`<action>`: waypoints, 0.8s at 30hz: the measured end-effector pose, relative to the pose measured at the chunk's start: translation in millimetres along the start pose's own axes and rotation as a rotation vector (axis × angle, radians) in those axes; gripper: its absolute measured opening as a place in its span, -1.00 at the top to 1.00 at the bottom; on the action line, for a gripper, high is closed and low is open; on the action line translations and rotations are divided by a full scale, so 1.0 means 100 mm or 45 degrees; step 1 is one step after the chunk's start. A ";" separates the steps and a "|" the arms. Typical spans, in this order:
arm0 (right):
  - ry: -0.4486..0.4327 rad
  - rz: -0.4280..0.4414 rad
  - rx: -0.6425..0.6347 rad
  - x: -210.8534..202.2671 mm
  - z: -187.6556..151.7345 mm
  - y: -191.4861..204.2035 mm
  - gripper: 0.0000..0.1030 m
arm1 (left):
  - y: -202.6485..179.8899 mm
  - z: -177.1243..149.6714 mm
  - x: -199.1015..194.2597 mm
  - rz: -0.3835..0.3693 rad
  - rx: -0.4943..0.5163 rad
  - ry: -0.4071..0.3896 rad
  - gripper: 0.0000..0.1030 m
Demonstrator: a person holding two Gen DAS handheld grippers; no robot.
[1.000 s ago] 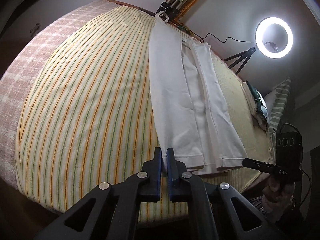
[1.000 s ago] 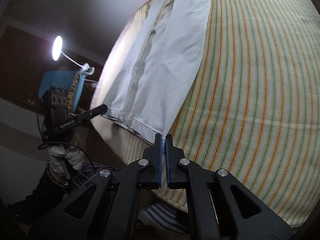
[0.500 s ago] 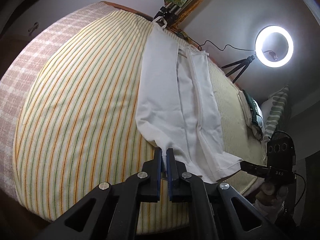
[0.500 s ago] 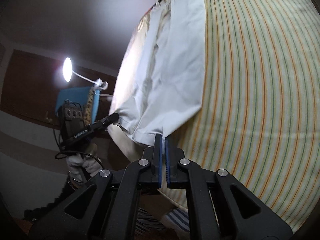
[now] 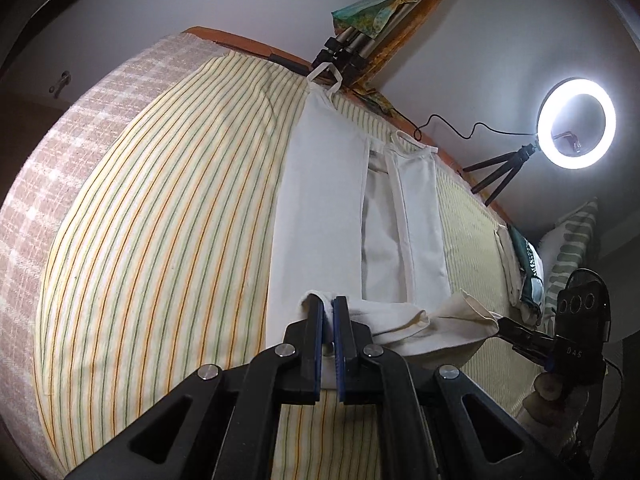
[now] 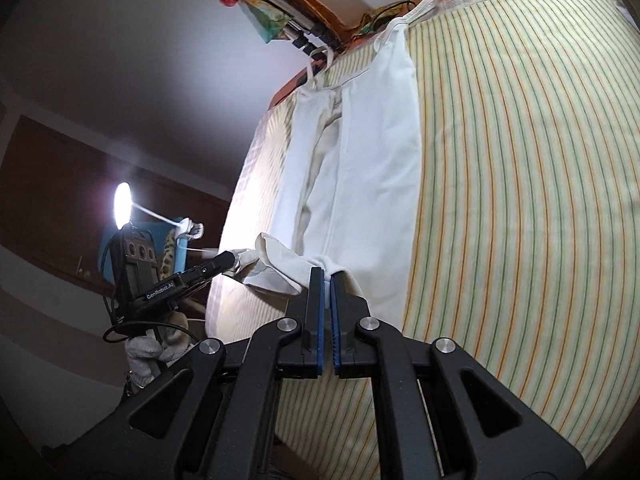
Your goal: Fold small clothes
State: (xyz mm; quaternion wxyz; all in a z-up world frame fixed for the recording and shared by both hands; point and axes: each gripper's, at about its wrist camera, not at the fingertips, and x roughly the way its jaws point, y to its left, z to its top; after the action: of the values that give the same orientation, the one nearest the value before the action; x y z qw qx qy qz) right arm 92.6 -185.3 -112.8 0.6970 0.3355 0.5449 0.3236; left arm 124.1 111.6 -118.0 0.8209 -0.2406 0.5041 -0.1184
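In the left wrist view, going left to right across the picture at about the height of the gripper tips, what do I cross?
Pink checked blanket → striped bedsheet → left gripper shut on the white garment hem → lifted hem corner → right gripper pinching that corner.

**Two wrist views from the near end of the bed**

The left wrist camera looks along its left gripper (image 5: 327, 308) up the striped bed (image 5: 160, 220), close over the white garment (image 5: 320, 208). The right wrist camera faces the same way from the right gripper (image 6: 326, 280). Both share the garment, the bed and the far tripod (image 5: 352, 48); each sees the other gripper at its side.
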 end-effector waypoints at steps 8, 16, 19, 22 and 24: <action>0.028 -0.058 0.030 0.19 0.17 -0.14 0.92 | 0.02 0.14 0.21 0.021 0.003 0.022 0.96; -0.018 -0.170 -0.097 0.08 0.23 -0.02 0.28 | -0.04 0.15 0.03 0.090 0.091 -0.090 0.62; -0.007 -0.146 -0.202 0.04 0.18 0.09 0.28 | -0.11 0.09 -0.03 0.114 0.171 -0.102 0.63; 0.038 -0.166 -0.265 0.13 0.13 0.15 0.29 | -0.14 0.02 0.03 0.111 0.207 -0.064 0.63; 0.074 -0.187 -0.273 0.23 0.11 0.15 0.30 | -0.17 0.00 0.08 0.122 0.221 -0.046 0.63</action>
State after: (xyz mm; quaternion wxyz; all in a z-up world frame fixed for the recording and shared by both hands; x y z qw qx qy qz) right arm 106.6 -159.2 -110.7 0.7345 0.2086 0.5503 0.3377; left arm 128.4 94.0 -115.4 0.8524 -0.1463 0.4880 -0.1177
